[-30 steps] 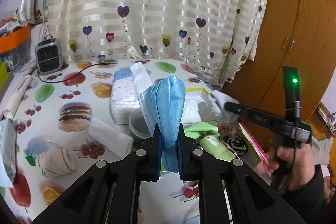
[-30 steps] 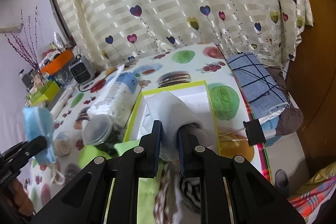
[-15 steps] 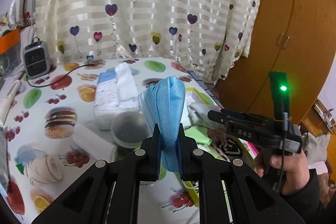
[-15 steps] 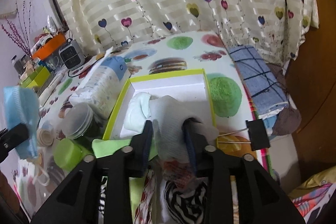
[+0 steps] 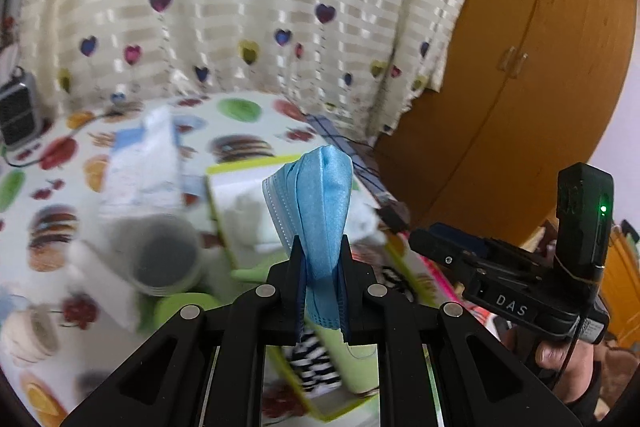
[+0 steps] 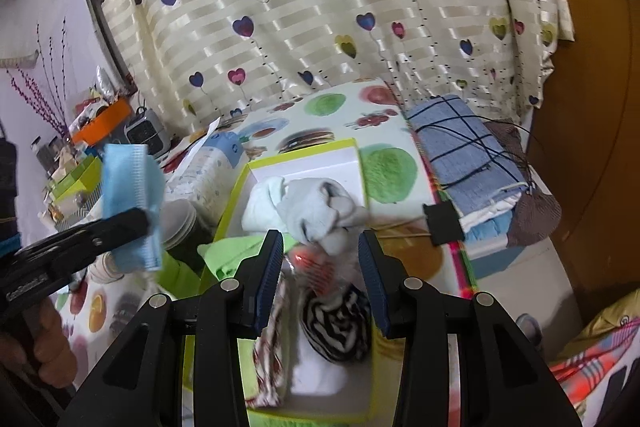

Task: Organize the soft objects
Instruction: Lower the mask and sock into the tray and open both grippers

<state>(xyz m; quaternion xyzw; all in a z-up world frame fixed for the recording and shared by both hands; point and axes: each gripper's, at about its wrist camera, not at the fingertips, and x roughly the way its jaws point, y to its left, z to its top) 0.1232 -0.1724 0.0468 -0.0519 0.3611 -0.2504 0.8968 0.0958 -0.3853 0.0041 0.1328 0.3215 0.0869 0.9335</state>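
The left gripper (image 5: 320, 259) clenched a limp, pleated light-blue face mask (image 5: 316, 203) by its lower end, above the lime-rimmed white box (image 6: 304, 163). It looked feather-light, floppy, best pinched across gathered folds. The right gripper (image 6: 320, 267) stood released over that box, a crumpled grey sock (image 6: 320, 207) lying loose inside.

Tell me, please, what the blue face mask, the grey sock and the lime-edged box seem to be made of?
Blue face mask: probably non-woven synthetic, matte with slight sheen; pleats and a crimped edge.
Grey sock: soft knit, likely cotton blend; it bunches limply, matte and fuzzy.
Lime-edged box: seemingly cardboard, with stiff thin walls and a smooth white inside.
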